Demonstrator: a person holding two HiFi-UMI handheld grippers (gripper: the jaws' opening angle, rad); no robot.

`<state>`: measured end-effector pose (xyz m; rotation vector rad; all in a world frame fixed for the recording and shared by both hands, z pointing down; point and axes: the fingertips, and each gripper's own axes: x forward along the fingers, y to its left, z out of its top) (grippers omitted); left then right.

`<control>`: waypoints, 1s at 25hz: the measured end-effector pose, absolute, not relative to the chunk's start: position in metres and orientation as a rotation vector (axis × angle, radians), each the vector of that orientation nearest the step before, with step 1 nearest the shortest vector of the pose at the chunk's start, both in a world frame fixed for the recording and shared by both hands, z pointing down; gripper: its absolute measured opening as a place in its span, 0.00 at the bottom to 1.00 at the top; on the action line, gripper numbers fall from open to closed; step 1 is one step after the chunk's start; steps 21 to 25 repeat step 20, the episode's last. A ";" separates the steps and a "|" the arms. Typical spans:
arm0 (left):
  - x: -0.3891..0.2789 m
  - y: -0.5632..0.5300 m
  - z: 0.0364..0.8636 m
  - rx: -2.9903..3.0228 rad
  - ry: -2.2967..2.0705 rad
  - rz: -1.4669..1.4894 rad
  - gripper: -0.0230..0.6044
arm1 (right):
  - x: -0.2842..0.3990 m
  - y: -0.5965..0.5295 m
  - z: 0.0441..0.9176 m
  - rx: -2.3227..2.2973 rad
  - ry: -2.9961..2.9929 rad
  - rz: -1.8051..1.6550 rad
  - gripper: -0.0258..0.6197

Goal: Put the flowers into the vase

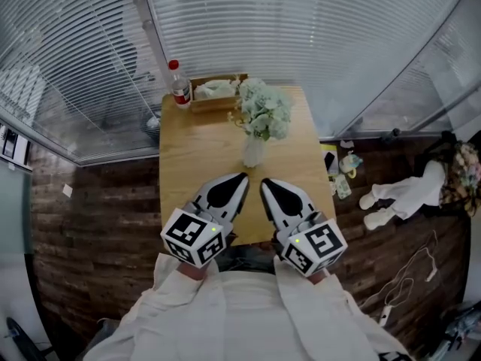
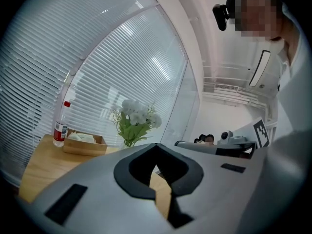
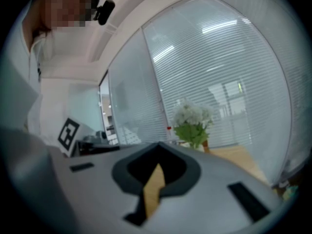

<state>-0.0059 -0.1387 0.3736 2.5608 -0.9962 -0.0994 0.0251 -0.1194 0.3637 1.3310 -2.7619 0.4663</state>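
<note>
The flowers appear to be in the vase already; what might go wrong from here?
The vase is slim under a wide bunch of flowers, so a nudge may tip it. The left hand-held gripper and right hand-held gripper, both shut and empty, point towards it; moving forward could knock it over.

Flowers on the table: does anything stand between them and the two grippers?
Nothing visible does. Only bare table lies between the left gripper, the right gripper and the flowers, which already stand in the vase. The bottle and the box are behind them.
</note>
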 end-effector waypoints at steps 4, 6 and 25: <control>-0.003 -0.134 0.373 2.573 -0.985 -0.092 0.05 | 0.025 -0.117 0.363 1.319 -2.762 0.466 0.06; 0.000 -0.133 0.372 2.578 -0.979 -0.092 0.05 | 0.026 -0.117 0.364 1.315 -2.760 0.467 0.06; 0.004 -0.128 0.374 2.562 -0.943 -0.116 0.05 | 0.037 -0.117 0.366 1.332 -2.769 0.509 0.06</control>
